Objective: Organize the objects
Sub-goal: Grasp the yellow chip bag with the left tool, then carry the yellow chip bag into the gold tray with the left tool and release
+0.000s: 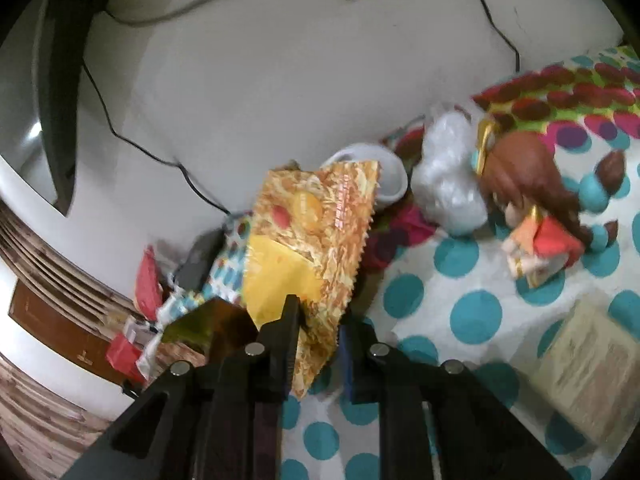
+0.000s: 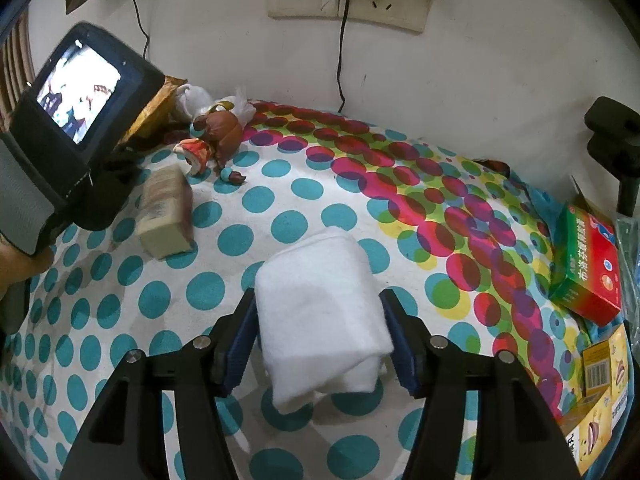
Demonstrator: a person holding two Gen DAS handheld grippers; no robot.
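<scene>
Dotted cloth (image 2: 280, 216) (wall-bounded): left gripper (image 1: 318, 334) clamps snack packet (image 1: 316, 232); right gripper (image 2: 318, 340), spread, straddles towel (image 2: 320, 312).

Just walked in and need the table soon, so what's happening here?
Someone is tidying with two tools. The left hand-held gripper is shut on an orange snack packet, held up off the polka-dot cloth. The right hand-held gripper brackets a folded white cloth, jaws open. A doll and boxes lie around.

Left tongs (image 1: 318, 320) clamped, raised, tilted; right tongs (image 2: 318, 340) spread wide, low, apparently not pinching.
</scene>
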